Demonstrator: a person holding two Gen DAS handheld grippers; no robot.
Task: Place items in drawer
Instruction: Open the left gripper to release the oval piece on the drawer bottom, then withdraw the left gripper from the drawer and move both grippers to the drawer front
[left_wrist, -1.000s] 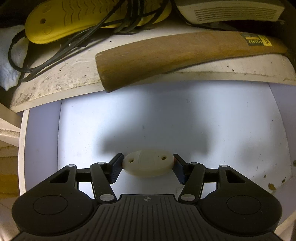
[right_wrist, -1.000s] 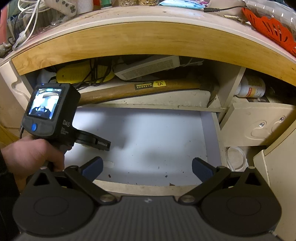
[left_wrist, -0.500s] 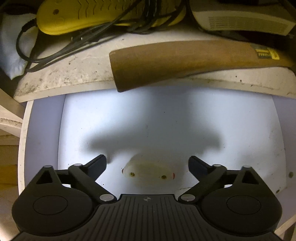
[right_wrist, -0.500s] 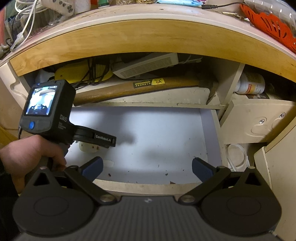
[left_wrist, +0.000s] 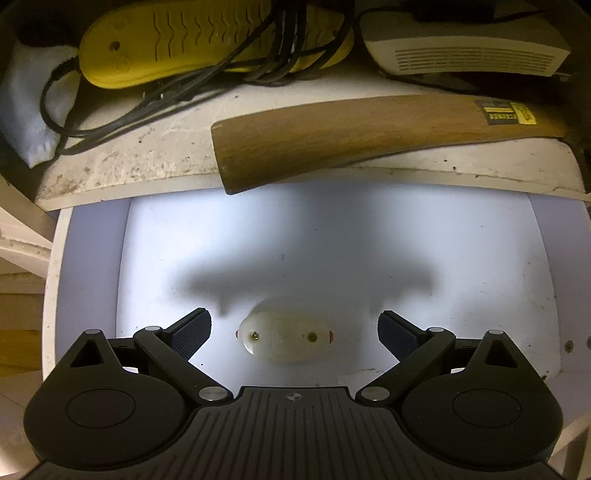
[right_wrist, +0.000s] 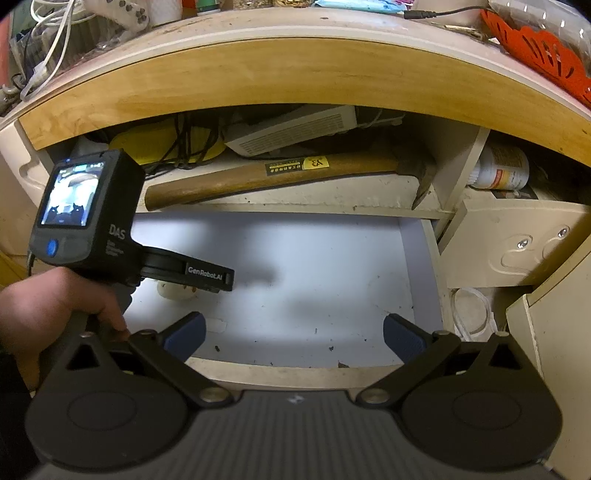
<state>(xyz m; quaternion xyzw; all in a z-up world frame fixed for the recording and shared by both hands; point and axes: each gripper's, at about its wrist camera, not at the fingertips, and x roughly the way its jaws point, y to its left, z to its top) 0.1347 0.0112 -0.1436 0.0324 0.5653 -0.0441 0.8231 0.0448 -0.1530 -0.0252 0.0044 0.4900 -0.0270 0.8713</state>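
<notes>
Release is done: a second ago your left claw (left_wrist: 294, 334) was pinched on the white oval fitting (left_wrist: 284, 338), and now its fingers stand wide apart with nothing between them but air. The fitting lies flat on the drawer floor (left_wrist: 332, 240), apart from both pads, at 6 o'clock in the left wrist view, just ahead of the claw body. Two small screws show on its upper face. From the right wrist view you can see a sliver of it at 9 o'clock, under the nose of the left tool (right_wrist: 110, 229), toward the drawer's left front part.

Your right claw (right_wrist: 294, 334) is also spread wide and holds nothing; it hangs over the drawer's front edge (right_wrist: 295, 371), and has barely moved over the last second.

For the task, this reads as one item delivered. Whether more items wait to go in cannot be told from these views; the rest of the drawer floor shows only specks of dirt. On the ledge behind the drawer, at 12 o'clock, lie a hammer (left_wrist: 351, 133) with a wooden handle, a yellow power strip (left_wrist: 192, 40) tangled in black cables (left_wrist: 177, 96), and a grey box (left_wrist: 465, 44).

My judgement: lift the left claw straight back so the pads do not knock the fitting, since it looks light and smooth and would likely slide on that floor.
</notes>
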